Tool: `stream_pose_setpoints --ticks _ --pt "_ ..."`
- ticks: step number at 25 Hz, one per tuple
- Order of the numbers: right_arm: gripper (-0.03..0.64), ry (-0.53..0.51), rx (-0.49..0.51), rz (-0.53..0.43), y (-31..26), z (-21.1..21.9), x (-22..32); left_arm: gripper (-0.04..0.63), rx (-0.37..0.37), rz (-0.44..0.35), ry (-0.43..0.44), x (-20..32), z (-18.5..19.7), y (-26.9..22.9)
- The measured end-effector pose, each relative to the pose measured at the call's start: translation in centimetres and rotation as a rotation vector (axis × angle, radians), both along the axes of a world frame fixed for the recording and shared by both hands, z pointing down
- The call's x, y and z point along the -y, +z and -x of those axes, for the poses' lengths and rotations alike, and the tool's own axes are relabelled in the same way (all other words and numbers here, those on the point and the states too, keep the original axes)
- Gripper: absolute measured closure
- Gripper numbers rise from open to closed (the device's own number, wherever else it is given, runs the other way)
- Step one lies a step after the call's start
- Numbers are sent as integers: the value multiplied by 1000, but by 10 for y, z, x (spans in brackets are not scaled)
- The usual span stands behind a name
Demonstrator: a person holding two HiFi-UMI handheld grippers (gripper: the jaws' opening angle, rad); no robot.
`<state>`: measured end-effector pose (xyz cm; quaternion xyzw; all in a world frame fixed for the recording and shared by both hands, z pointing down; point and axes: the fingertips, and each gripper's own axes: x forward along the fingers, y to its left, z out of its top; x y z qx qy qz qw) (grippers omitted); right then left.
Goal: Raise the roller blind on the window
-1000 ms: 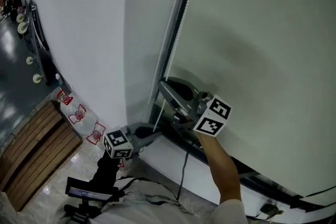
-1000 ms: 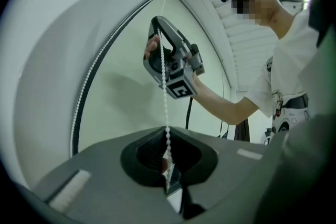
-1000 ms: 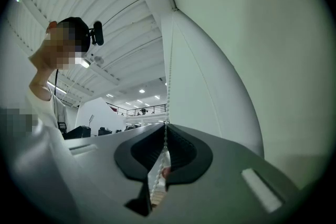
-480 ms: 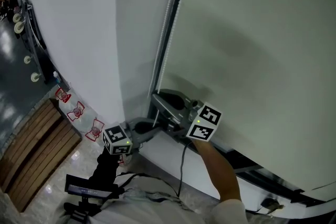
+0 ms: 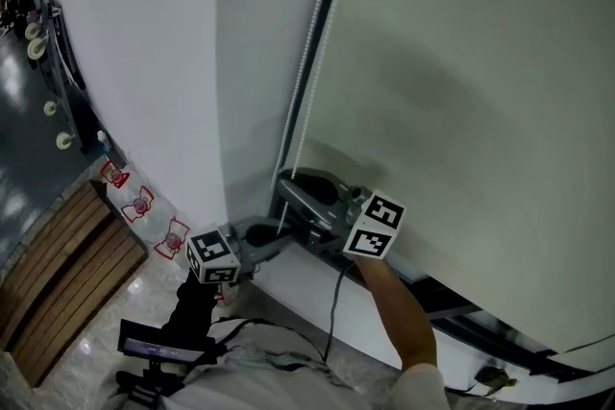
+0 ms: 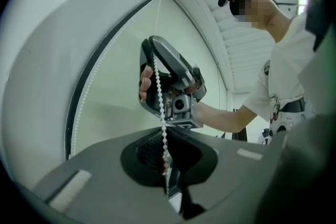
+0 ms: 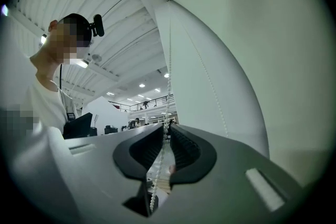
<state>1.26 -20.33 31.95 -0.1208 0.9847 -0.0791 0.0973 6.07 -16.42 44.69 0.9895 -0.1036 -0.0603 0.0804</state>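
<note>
**A:** quick q, head view going L to R, what's where?

**B:** far L there's wood slats point(image 5: 58, 293) on the floor, then plain white wall point(image 5: 144, 34). Low down next to that is the left gripper point(image 5: 281, 239), lying roughly level w/ its marker cube point(image 5: 213, 256) at the back end.

**A:** jaws on that one?

**B:** pressed together, pinching the bead chain point(image 6: 157, 86). Its own view shows the beads dropping straight into the closed pads.

**A:** and where does the chain run?

**B:** it hangs along the L edge of the roller blind point(image 5: 461, 82), from the top of frame down to the two grippers.

**A:** ok, other one?

**B:** right gripper point(image 5: 288, 194) sits just above & a bit R of the left one, by the blind's lower L corner, w/ a bare forearm point(image 5: 399, 312) behind it. Its jaws have just been opening. There's a slim gap now and the chain runs thru it, but the pads aren't squeezing it afaict.

**A:** blind itself?

**B:** pale greenish sheet filling the whole R side, hanging down to about gripper level. Dark frame strip point(image 5: 480, 326) runs under its bottom edge.
</note>
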Motion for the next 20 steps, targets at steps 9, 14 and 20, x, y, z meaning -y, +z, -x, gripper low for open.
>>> stream_pose_setpoints --ticks 9,14,20 --pt "514 -35 76 -57 -57 2 19 597 2 -11 3 -1 1 2" --pt "511 -29 116 -151 -120 0 32 597 13 -7 6 -2 2 6" --pt "512 -34 171 -266 -194 -2 34 597 15 -8 2 -1 3 6"
